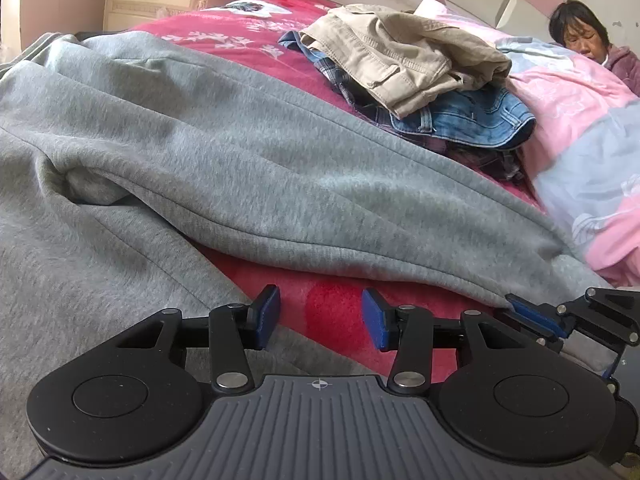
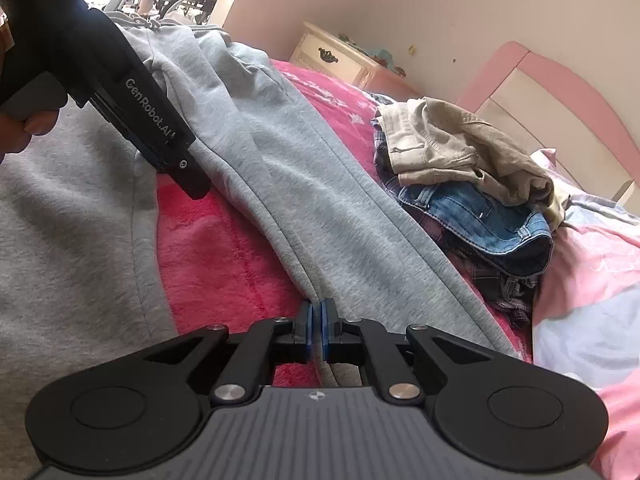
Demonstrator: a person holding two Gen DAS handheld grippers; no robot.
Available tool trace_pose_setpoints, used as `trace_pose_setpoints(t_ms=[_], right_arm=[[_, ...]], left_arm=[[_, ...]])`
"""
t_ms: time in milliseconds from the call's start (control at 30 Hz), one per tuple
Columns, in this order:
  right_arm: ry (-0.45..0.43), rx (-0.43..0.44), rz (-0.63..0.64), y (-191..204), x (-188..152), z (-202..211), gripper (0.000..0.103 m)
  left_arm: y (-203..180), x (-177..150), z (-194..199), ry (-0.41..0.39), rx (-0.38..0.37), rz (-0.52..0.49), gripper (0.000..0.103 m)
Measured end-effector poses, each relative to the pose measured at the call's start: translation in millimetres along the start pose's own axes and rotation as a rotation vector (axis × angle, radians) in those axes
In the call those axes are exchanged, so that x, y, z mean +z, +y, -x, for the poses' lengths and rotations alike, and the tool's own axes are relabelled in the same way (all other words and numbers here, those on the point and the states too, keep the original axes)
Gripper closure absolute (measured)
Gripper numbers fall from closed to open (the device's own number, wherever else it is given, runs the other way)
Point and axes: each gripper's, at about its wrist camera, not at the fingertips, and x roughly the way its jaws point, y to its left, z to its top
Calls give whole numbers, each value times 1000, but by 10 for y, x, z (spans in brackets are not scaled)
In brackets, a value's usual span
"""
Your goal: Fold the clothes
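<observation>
Right gripper (image 2: 319, 322): blue pads pinched tight on the near edge of the soft grey sweatpants (image 2: 304, 184). Left gripper (image 1: 321, 317): blue pads spread wide, holding nothing, low over the fuzzy red blanket (image 1: 332, 308) between two grey legs. Sweatpants spread long across the bed, thick and fleecy, with stitched seams. Farther right, a lumpy pile: stiff tan pants (image 1: 404, 56) on top of blue jeans (image 1: 472, 120), beside a smooth pink quilt (image 1: 576, 120).
</observation>
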Motion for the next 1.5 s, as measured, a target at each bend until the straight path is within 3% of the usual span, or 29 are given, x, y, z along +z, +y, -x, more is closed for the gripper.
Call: trace_pose_setpoints(t_ms=[233,333,533,700,833,900,933,967,1133,1233,1333,1400,1500], right_arm=[[-21,3,-11,-81,60,95,99],[-39,17,5,-120,84,203,99],[14,73,119,18,-36,98,99],[10,92,97,-69,42,126,100],[10,123,58,-203,101,158,100],[8,132,45,-267,128,170,100],[6,135,43,-295,143,177,100],[2,133,51,-311,159,187,100],[-22,109,156,-319,217,285,100],[14,145,230,-224,165,240,100],[106,180,309,7,2,28,99],[123,181,215,-27,-8,35,98],[136,187,7,-183,4,128,85]], left_arm=[[-107,-35,156,-39,18,-126,57],[-218,-87,221,-66,51,-283,52],[-436,-207,158,-115,128,-592,52],[-567,-223,35,-151,172,-792,53],[-625,-217,-138,-147,184,-917,60],[-638,-253,-207,-147,192,-966,73],[-642,-274,-237,-153,200,-988,93],[-639,-288,-234,-164,203,-1003,99],[-635,-330,-40,-222,204,-1062,101],[-615,-399,-78,-179,194,-1132,101],[-604,-540,-265,-77,201,-1244,99],[-618,-612,-289,-93,224,-1294,99],[-601,-558,-233,-90,218,-1256,94]])
